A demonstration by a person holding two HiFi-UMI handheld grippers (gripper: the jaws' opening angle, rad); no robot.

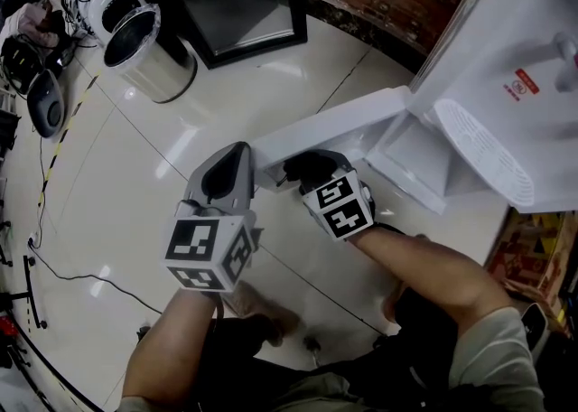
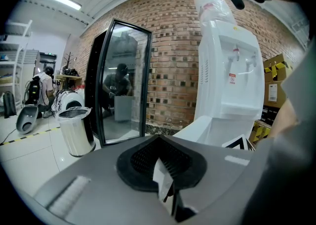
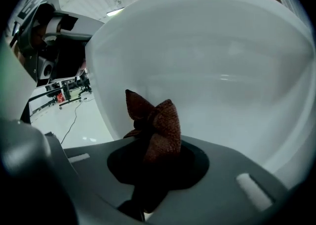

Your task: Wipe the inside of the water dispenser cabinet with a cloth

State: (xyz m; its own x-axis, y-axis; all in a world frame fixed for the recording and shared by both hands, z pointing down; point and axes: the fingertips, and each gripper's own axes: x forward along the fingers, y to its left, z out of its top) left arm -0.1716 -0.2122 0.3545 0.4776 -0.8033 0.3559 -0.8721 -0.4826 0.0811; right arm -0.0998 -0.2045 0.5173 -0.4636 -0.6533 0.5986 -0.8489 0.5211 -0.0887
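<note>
right claw (image 3: 154,164) grips cloth (image 3: 159,126), probably brown

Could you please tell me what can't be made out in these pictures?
Cabinet interior: head view, mostly hidden beneath the drip tray.
Whether the cloth touches the white panel: right gripper view, no contact line shows.
Red label on the dispenser: head view, too small to read.
</note>
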